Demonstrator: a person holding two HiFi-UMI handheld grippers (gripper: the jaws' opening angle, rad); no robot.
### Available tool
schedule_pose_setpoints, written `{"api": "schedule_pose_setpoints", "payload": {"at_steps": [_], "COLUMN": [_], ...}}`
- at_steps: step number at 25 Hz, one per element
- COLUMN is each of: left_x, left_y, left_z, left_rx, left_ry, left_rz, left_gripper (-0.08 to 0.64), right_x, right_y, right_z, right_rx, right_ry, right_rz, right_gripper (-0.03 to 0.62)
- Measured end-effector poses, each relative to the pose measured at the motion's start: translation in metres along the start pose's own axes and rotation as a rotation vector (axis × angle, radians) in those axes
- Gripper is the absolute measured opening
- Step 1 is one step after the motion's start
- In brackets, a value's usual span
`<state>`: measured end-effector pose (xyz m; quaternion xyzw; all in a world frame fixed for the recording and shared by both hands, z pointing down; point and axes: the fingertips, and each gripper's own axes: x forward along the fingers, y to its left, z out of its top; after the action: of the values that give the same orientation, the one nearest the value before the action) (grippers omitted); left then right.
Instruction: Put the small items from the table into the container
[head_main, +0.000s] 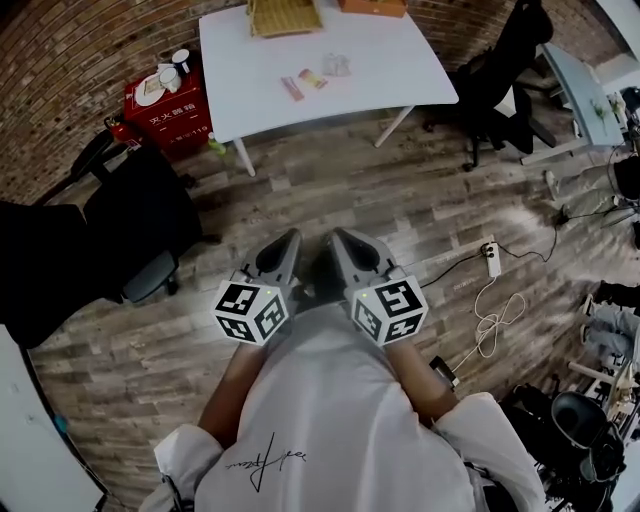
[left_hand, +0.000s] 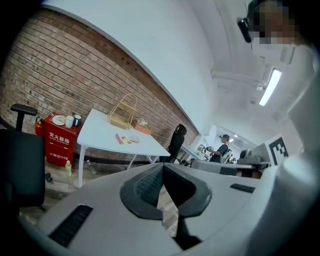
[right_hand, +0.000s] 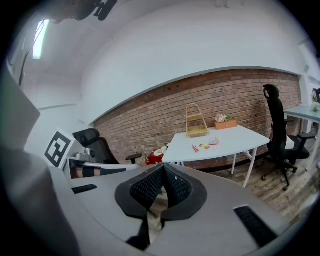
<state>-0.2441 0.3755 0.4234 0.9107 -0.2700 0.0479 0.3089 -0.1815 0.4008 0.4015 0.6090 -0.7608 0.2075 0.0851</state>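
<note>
Pointing forward side by side, slightly downward, left claw (head_main: 289, 238) and right claw (head_main: 341, 236) clenched empty

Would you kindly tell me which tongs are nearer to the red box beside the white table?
Left. The red box stands ahead and to the left of both; the left tongs are on its side, the right tongs just beyond them.

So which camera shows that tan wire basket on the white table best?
The left gripper view: the tan wire basket appears whole and largest there, arched handle included. The right gripper view shows the basket whole too, slightly smaller. The head view cuts the basket off at the top edge.
</note>
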Motion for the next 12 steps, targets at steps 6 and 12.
{"api": "schedule_pose_setpoints", "payload": {"at_steps": [6,12], "left_x": [0.004,0.017], "left_y": [0.01,0.025], "left_z": [-0.002,0.011], "left_rx": [-0.006,-0.009], "left_ry": [0.034,0.042], "left_rz": [0.019,0.043], "left_gripper": [0.007,0.006], "right_x": [0.014,0.039], "right_y": [-0.009,-0.02], "right_z": [0.0,0.01], "right_rx": [0.027,0.026], "right_ry": [0.002,0.0], "right_rz": [-0.003,0.019], "right_gripper": [0.021,0.021]}}
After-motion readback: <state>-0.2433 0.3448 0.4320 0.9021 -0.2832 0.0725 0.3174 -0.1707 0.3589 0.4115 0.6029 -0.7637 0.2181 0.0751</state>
